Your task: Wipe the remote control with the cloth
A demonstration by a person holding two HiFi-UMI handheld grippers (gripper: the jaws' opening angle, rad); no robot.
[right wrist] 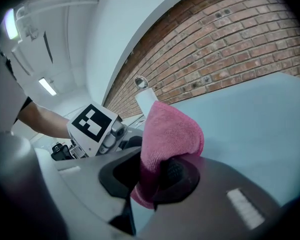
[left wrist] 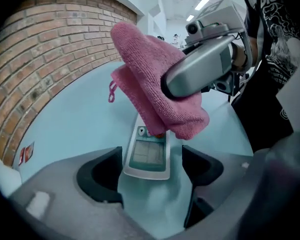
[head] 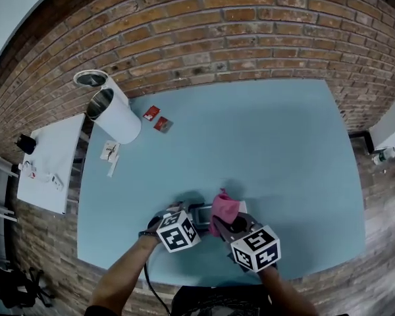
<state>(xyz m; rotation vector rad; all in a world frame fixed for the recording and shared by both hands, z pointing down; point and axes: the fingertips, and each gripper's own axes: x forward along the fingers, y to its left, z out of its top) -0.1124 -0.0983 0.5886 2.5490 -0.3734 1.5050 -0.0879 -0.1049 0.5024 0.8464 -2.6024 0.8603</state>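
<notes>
Pink cloth [left wrist: 150, 79] clamped in right gripper [right wrist: 152, 179] overhangs remote [left wrist: 149, 151] within wide left gripper [left wrist: 153, 170]; white cylinder [head: 115, 116] stands apart.

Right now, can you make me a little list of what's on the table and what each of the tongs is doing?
table: light blue tabletop
remote: grey-white remote control with a screen, lying flat on the table
cloth: pink fluffy cloth, hanging over the remote's far end
left tongs: open, one on each side of the remote's near end, not squeezing it
right tongs: shut on the cloth
also there: white cylinder container, at the far left corner
</notes>
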